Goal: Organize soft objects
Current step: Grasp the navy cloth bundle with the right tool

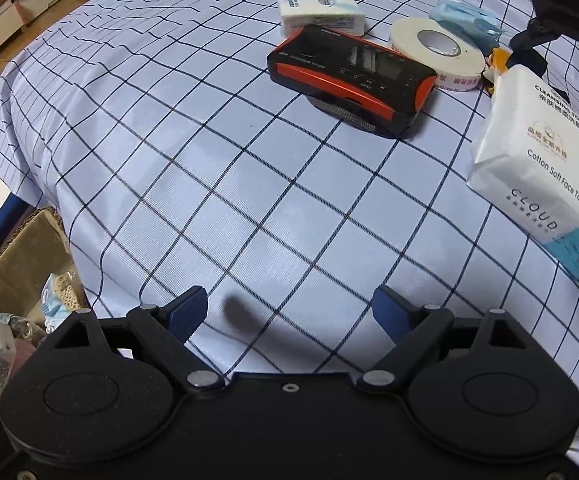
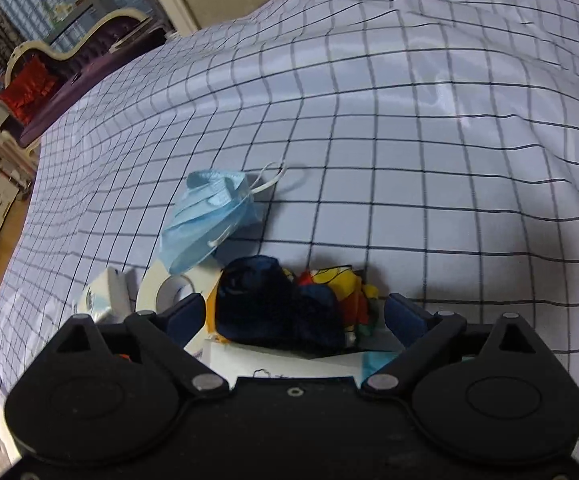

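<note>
A worktop (image 1: 249, 184) draped in a pale cloth with a dark grid carries a loose cluster of things toward its far right part; the left tongs (image 1: 289, 312) hang over bare cloth near the near edge, their blue-padded jaws spread wide with nothing between them; a white pack of cotton face towels (image 1: 529, 152) lies near the right edge, tilted, with a pale blue end; beyond it toward the middle a black and orange device (image 1: 349, 76) rests propped at an angle on something dark and round; a roll of white tape (image 1: 435, 50) lies just beside the device, and a small white tissue pack (image 1: 319, 14) sits just behind the device; a crumpled blue face mask (image 1: 465, 20) lies against the far side of the tape roll; off the near left corner, below the worktop's edge, a cardboard box (image 1: 17, 264) holds another mask and a small white pack; the right tongs (image 2: 293, 316) are also spread wide, their pads not pressing on anything, poised over a dark blue plush toy (image 2: 273, 304) with yellow, red and green parts, which lies between the open jaws partly on top of the towel pack; the toy sits just beside the tape roll, with the blue mask beyond it, ear loops trailing on the cloth.
</note>
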`<action>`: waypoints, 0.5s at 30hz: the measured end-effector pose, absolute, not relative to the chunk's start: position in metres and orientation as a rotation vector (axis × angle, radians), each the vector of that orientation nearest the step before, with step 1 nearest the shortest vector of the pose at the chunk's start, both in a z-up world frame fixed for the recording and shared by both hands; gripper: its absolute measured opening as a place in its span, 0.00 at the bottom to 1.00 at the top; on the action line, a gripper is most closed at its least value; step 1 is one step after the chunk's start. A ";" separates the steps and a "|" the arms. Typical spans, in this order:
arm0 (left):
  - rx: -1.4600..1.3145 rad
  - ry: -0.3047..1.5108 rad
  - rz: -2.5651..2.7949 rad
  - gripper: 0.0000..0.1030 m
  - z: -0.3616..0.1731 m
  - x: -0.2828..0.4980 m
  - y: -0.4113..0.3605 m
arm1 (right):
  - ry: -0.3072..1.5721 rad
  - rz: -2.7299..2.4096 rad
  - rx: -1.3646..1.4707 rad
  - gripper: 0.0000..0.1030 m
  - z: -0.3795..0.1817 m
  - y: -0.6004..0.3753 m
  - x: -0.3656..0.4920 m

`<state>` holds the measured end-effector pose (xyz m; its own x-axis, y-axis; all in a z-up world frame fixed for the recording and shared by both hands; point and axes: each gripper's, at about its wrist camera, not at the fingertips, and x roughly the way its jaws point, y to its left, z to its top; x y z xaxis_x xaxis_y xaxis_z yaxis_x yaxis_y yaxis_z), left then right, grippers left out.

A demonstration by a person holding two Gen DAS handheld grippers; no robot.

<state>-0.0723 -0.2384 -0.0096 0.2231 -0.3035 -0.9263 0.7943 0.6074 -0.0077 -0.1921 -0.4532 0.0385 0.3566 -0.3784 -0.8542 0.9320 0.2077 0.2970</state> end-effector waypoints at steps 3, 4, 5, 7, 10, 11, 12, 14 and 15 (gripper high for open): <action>0.535 1.097 -0.800 0.84 -0.009 -0.067 -0.243 | 0.749 -1.038 0.931 0.96 0.031 -0.454 -0.184; 0.531 1.096 -0.799 0.84 -0.008 -0.065 -0.245 | 0.759 -1.048 0.922 0.92 0.028 -0.456 -0.182; 0.526 1.096 -0.797 0.84 -0.007 -0.063 -0.246 | 0.773 -1.060 0.907 0.87 0.026 -0.457 -0.180; 0.514 1.101 -0.796 0.84 -0.006 -0.058 -0.250 | 0.776 -1.046 0.916 0.76 0.021 -0.460 -0.182; 0.506 1.105 -0.795 0.84 -0.003 -0.052 -0.257 | 0.752 -1.003 0.983 0.70 0.017 -0.466 -0.190; 0.505 1.101 -0.794 0.84 -0.002 -0.050 -0.260 | 0.747 -0.995 0.990 0.69 0.016 -0.467 -0.193; 0.504 1.096 -0.790 0.84 0.000 -0.048 -0.263 | 0.741 -0.986 1.001 0.67 0.016 -0.469 -0.195; 0.502 1.086 -0.784 0.84 0.003 -0.044 -0.269 | 0.725 -0.986 1.013 0.65 0.017 -0.470 -0.201; 0.500 1.084 -0.781 0.84 0.004 -0.042 -0.272 | 0.718 -1.000 1.009 0.64 0.019 -0.471 -0.203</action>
